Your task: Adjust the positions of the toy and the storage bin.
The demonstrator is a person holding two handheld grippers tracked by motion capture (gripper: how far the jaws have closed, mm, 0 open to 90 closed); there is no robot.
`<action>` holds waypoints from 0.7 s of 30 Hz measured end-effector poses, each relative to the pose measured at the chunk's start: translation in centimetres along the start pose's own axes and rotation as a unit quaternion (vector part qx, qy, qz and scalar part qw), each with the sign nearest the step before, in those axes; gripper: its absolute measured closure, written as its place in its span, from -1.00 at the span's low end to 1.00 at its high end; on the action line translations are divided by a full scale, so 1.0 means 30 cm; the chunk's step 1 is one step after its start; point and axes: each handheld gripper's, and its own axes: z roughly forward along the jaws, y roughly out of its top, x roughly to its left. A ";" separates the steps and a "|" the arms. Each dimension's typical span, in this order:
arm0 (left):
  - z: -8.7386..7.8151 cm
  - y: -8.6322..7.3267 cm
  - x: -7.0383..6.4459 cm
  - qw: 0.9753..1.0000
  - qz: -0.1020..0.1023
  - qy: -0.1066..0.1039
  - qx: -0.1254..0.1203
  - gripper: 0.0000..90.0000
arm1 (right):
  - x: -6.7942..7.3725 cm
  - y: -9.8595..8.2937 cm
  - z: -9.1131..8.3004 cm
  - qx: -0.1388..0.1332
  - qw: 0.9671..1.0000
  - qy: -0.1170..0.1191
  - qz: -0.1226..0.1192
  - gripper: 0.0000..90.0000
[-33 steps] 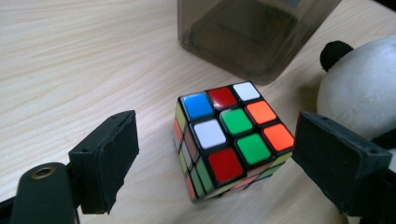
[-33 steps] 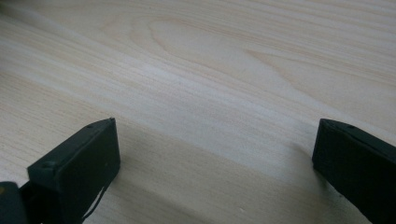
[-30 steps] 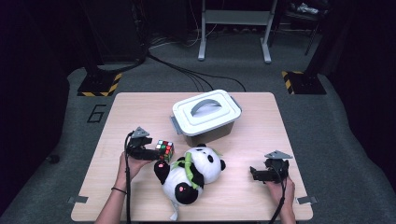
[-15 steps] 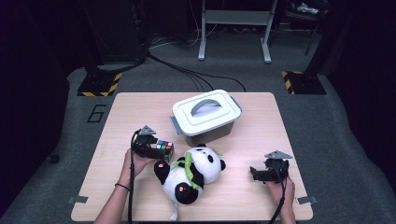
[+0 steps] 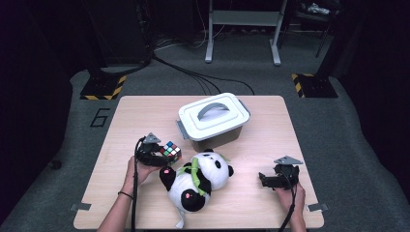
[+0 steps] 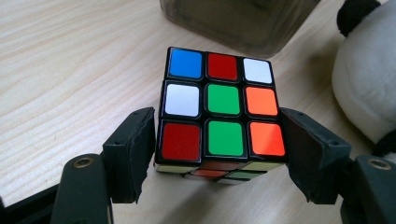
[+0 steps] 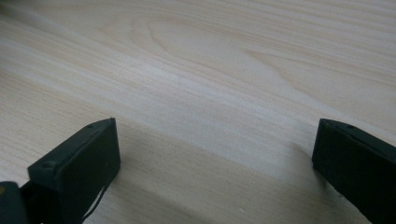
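A scrambled Rubik's cube (image 5: 170,150) rests on the wooden table (image 5: 145,116), left of a plush panda (image 5: 200,176). My left gripper (image 5: 166,154) reaches in from the cube's left. In the left gripper view its two black jaws press against both sides of the cube's (image 6: 219,112) near row, so the left gripper (image 6: 217,135) is shut on it. My right gripper (image 5: 261,178) lies low on the table right of the panda, pointing left. Its jaws stand wide apart over bare wood, and the right gripper (image 7: 217,140) holds nothing.
A grey storage box with a white handled lid (image 5: 212,118) stands behind the cube and panda, and its dark wall (image 6: 243,23) is just beyond the cube. The panda's white body (image 6: 364,84) lies close on the cube's right. The far left of the table is bare wood.
My left gripper slid right up to the cube, and its jaws now grip the cube's sides. The right gripper, panda and box stayed put.
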 end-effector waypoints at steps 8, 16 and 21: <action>0.026 -0.011 0.003 1.000 0.014 0.012 -0.018 -0.24 | -0.001 0.000 -0.001 0.001 1.000 0.001 -0.002 -0.99; -0.001 -0.032 0.017 0.999 0.012 0.019 -0.028 -0.24 | -0.002 -0.001 -0.001 0.002 1.000 0.001 -0.003 -0.99; -0.053 -0.043 0.035 0.998 -0.006 0.033 -0.046 -0.24 | -0.002 -0.001 -0.001 0.001 1.000 0.001 -0.003 -0.99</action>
